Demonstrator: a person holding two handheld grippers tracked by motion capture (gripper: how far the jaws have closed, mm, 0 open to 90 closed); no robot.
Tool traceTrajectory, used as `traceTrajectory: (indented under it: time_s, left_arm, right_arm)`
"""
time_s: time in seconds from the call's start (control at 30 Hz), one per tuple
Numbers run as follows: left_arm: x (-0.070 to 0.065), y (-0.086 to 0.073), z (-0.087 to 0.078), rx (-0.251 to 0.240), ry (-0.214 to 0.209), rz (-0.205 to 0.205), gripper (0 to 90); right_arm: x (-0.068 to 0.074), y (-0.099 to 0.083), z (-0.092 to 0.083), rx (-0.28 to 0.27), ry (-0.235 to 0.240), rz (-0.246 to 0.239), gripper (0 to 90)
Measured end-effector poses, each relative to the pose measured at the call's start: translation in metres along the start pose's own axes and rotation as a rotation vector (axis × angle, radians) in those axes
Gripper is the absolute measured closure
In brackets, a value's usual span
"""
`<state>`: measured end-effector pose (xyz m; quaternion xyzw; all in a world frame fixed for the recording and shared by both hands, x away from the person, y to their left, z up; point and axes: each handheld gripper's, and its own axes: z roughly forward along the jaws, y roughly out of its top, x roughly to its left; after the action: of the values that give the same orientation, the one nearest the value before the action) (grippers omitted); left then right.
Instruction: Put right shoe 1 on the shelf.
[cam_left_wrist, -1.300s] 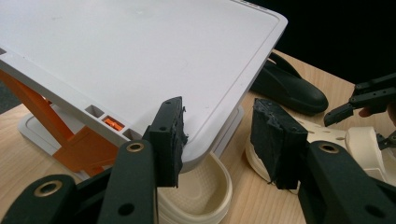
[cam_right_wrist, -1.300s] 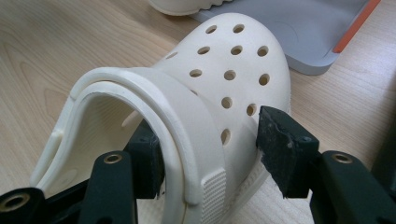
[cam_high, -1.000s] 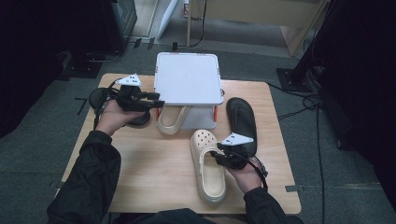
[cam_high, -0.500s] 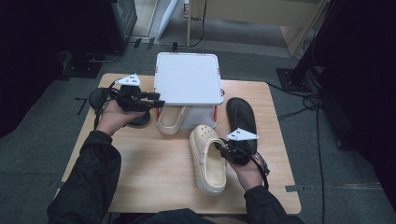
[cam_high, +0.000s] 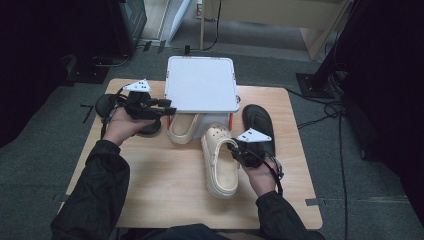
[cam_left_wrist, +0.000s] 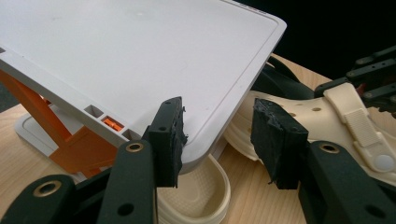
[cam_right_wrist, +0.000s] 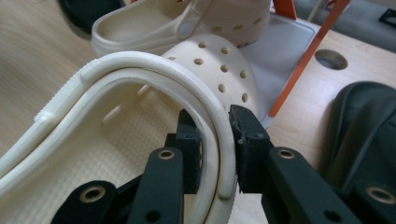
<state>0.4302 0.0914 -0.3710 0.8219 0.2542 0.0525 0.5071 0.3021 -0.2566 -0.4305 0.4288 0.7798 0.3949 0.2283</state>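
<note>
A cream clog (cam_high: 220, 167) lies on the wooden table (cam_high: 165, 200) in front of the white shelf (cam_high: 201, 82). My right gripper (cam_high: 236, 150) is shut on the clog's right side wall; its jaws have just been closing. In the right gripper view the pads (cam_right_wrist: 247, 135) pinch that rim (cam_right_wrist: 215, 140). A second cream clog (cam_high: 181, 129) sits partly under the shelf. My left gripper (cam_high: 167, 111) hovers at the shelf's front left corner, jaws open. In the left gripper view the shelf (cam_left_wrist: 116, 56) corner lies beyond the gap (cam_left_wrist: 219, 135), with the second clog (cam_left_wrist: 196, 196) below.
A black sandal (cam_high: 260, 125) lies to the right of the held clog, close to my right hand. Another dark shoe (cam_high: 107, 102) rests at the table's left edge behind my left hand. The shelf stands on orange legs (cam_left_wrist: 32, 112). Cables run over the floor beyond.
The right gripper has closed on the clog's side wall and shifted it a little toward the shelf. The left gripper has stayed at the shelf corner.
</note>
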Motion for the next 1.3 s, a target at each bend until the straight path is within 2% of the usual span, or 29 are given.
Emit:
traceTrajectory:
  time_s: [0.17, 0.3, 0.47, 0.57, 0.6, 0.7, 0.97, 1.0, 1.23, 1.3]
  left_arm:
    - [0.000, 0.000, 0.000, 0.001, 0.003, 0.003, 54.5]
    - [0.000, 0.000, 0.000, 0.001, 0.004, 0.003, 54.6]
    - [-0.001, 0.000, 0.000, -0.001, 0.007, 0.004, 54.5]
    - [0.000, -0.001, 0.000, -0.003, 0.005, 0.002, 54.5]
    - [-0.001, -0.001, 0.000, -0.003, 0.006, 0.003, 54.5]
    - [-0.001, 0.000, 0.000, 0.000, 0.009, 0.005, 54.5]
    - [0.000, 0.000, 0.000, 0.000, 0.006, -0.014, 56.5]
    - [0.000, 0.000, 0.000, 0.000, 0.007, -0.015, 56.4]
    - [0.000, 0.000, 0.000, -0.002, 0.003, -0.018, 56.5]
    - [0.000, 0.000, 0.000, -0.002, 0.005, -0.017, 56.5]
  right_arm:
    - [0.002, 0.011, 0.015, -0.007, -0.034, -0.032, 75.3]
    - [0.006, 0.020, 0.029, -0.003, -0.082, -0.096, 75.3]
    - [0.003, 0.024, 0.047, 0.018, -0.114, -0.094, 75.3]
    - [0.002, 0.024, 0.052, 0.018, -0.127, -0.108, 75.3]
    - [0.002, 0.025, 0.057, 0.019, -0.142, -0.126, 75.2]
    - [0.002, 0.025, 0.063, 0.018, -0.155, -0.131, 75.2]
    - [-0.002, 0.027, 0.072, -0.005, -0.143, -0.103, 75.0]
    - [-0.001, 0.028, 0.075, -0.011, -0.142, -0.119, 74.8]
    - [-0.001, 0.030, 0.084, -0.028, -0.141, -0.124, 74.5]
    - [-0.003, 0.031, 0.086, -0.035, -0.138, -0.142, 74.0]
